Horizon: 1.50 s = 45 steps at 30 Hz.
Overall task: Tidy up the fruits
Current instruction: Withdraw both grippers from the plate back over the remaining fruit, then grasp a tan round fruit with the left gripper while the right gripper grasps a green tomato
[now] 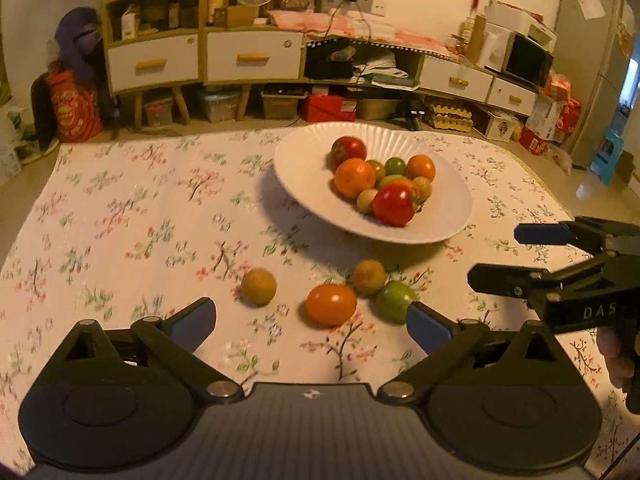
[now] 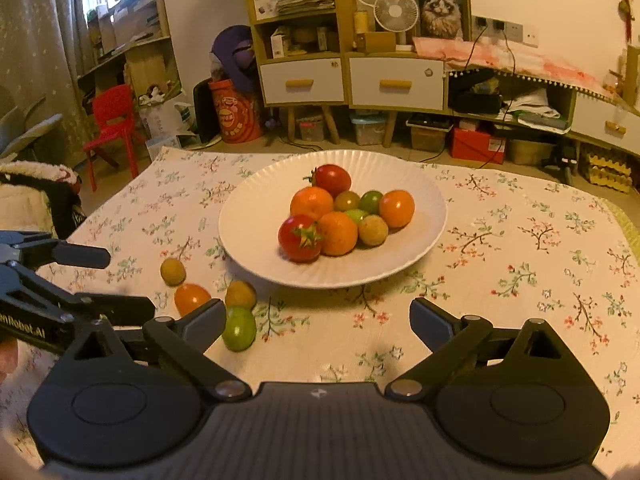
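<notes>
White ribbed plate (image 2: 256, 216) near tabletop's far edge w/ heap of red, orange, green fruit, four loose fruits (image 1: 331, 304) on floral cloth nearer front edge, left gripper (image 1: 310, 322) & right gripper (image 2: 318, 318) jaws wide apart, both holding nothing

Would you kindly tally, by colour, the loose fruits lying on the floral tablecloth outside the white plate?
Brown round fruits: 2
Orange round fruit: 1
Green round fruit: 1
Total: 4
</notes>
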Available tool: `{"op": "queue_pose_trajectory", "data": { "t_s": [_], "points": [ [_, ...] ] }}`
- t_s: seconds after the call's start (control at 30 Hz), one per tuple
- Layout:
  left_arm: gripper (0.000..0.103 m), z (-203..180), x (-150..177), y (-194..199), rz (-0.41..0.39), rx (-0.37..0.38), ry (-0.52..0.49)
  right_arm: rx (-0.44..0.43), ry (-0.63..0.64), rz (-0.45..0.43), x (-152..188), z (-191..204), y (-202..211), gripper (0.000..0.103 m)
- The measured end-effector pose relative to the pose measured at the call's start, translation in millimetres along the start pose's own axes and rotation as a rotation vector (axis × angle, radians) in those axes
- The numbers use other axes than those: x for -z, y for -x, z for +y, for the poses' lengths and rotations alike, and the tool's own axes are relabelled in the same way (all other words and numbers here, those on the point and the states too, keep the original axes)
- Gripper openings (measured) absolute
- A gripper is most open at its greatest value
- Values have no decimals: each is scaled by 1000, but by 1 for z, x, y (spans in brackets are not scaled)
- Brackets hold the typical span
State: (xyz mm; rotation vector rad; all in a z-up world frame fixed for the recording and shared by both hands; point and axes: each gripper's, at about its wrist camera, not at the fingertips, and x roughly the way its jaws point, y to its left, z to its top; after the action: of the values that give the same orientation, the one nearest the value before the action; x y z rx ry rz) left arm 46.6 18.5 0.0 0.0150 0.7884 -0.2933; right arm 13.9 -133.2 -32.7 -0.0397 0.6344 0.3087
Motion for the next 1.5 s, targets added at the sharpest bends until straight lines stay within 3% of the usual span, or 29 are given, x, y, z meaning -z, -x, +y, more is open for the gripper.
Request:
{"op": "queue_pose_trajectory", "data": {
  "t_s": [0.3,0.7,0.97,1.17,1.33,1.5],
  "points": [
    [102,13,15,-9,39,-38,-5,-2,50,26,12,16,-9,102],
    [102,22,38,-23,24,-59,-73,-9,46,50,22,21,-20,102],
    [102,25,32,-30,-34,-52,-110,5,62,51,29,24,-28,103],
    [102,37,22,-35,-22,-69,-96,5,128,37,32,33,-30,103],
    [101,40,19,-37,-29,-91,-74,-8,166,28,29,42,-33,97],
    [88,35,15,-39,-39,-83,-74,-18,181,16,24,48,-36,82]
  ]
}}
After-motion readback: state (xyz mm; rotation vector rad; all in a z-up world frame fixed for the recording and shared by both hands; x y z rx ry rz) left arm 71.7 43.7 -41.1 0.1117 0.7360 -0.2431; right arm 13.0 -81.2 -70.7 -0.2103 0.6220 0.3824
